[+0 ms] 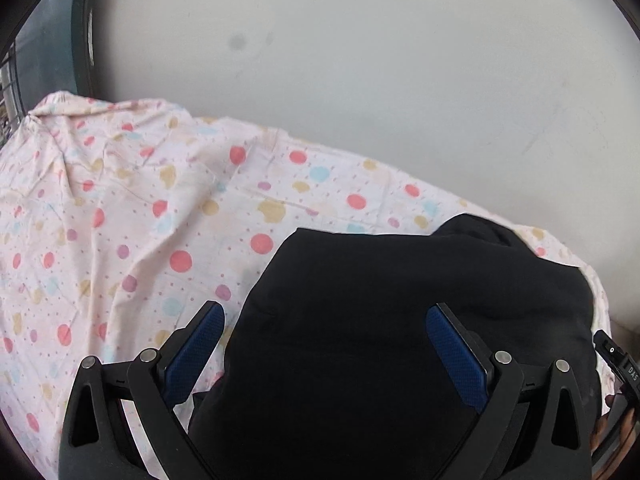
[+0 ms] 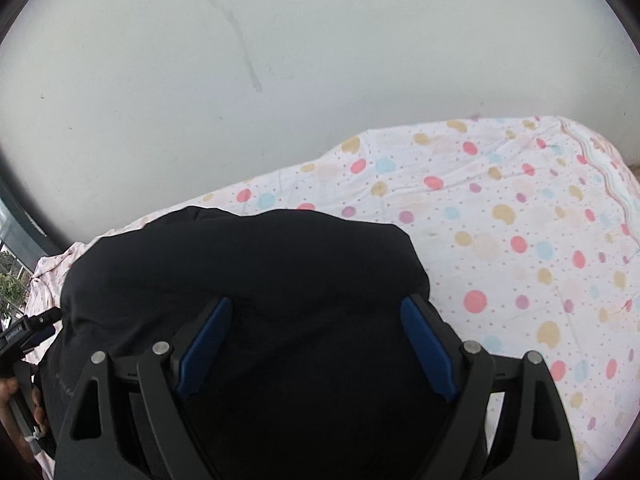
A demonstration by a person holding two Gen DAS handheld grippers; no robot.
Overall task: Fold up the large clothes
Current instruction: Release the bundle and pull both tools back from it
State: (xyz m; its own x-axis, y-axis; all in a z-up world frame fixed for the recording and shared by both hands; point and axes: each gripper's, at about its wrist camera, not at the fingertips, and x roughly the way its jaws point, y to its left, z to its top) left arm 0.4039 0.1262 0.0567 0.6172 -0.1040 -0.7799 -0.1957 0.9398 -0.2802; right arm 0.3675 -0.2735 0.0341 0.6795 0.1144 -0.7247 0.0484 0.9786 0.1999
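A pale wall (image 1: 360, 60) is seen behind a bed covered by a polka-dot sheet (image 1: 120, 220), on which a black garment (image 1: 380, 320) lies bunched. Above it the left gripper (image 1: 325, 354) and right gripper (image 2: 316, 344) are held with fingers spread apart and nothing clamped. Loose layers could be dragged out of line by an uneven grab; a window frame (image 1: 80, 32) is shown only in the left view, the sheet's striped border (image 2: 608, 172) only in the right.
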